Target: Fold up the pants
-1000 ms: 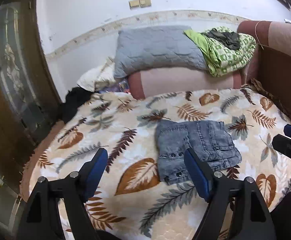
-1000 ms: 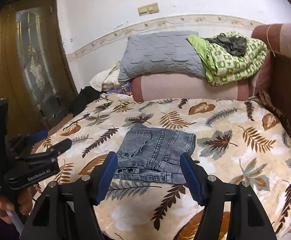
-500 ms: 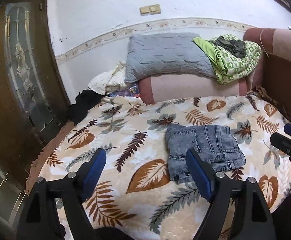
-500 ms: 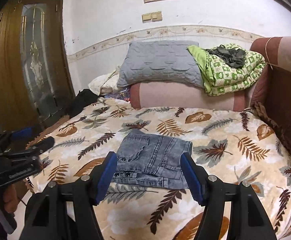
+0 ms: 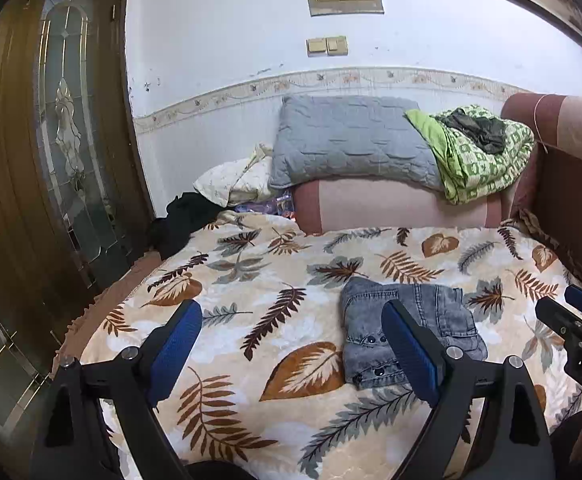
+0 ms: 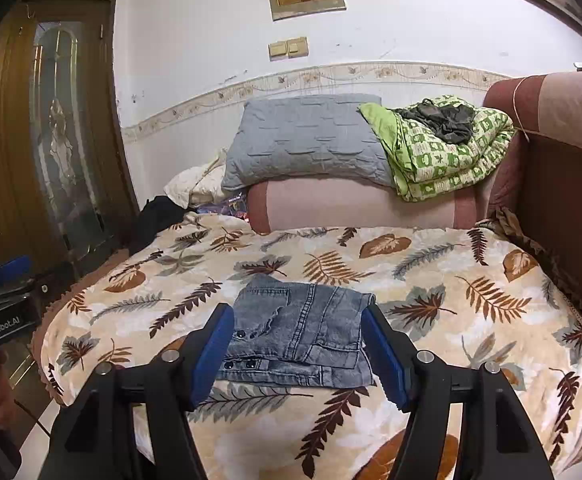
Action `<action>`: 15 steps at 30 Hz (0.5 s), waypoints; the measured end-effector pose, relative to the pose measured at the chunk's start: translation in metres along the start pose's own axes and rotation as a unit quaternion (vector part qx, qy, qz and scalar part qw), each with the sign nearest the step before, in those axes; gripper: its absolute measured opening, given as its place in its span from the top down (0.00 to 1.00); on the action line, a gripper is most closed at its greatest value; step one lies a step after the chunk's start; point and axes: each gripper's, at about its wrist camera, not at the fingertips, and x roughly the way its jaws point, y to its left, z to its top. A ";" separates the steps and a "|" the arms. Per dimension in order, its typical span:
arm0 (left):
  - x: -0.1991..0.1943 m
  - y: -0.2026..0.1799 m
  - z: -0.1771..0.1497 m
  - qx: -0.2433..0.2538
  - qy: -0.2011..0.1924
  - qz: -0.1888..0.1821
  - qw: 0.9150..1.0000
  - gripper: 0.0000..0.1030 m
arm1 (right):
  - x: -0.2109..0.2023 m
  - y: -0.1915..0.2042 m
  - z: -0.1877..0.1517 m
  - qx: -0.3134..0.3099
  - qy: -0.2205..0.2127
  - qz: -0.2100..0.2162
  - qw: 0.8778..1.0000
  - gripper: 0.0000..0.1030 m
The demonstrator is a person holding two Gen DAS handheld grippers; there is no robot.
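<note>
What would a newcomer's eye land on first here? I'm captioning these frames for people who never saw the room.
First the folded grey denim pants, a compact bundle in the middle of the leaf-print blanket, framed by the open right gripper. Next the bright green quilt heaped beside a grey pillow at the bed's far end. The left gripper hangs open above the blanket.

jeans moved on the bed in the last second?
No. The jeans keep the same spot among the blanket's leaf prints; only the cameras pulled back.
</note>
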 end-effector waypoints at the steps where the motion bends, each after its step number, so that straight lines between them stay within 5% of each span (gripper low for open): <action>1: -0.003 0.000 0.001 -0.001 -0.004 -0.001 1.000 0.11 | -0.001 0.001 0.001 0.000 -0.003 -0.001 1.000 0.32; 15: 0.006 -0.004 -0.004 0.005 0.005 0.014 1.000 0.11 | -0.011 0.011 0.004 -0.005 -0.023 -0.016 1.000 0.29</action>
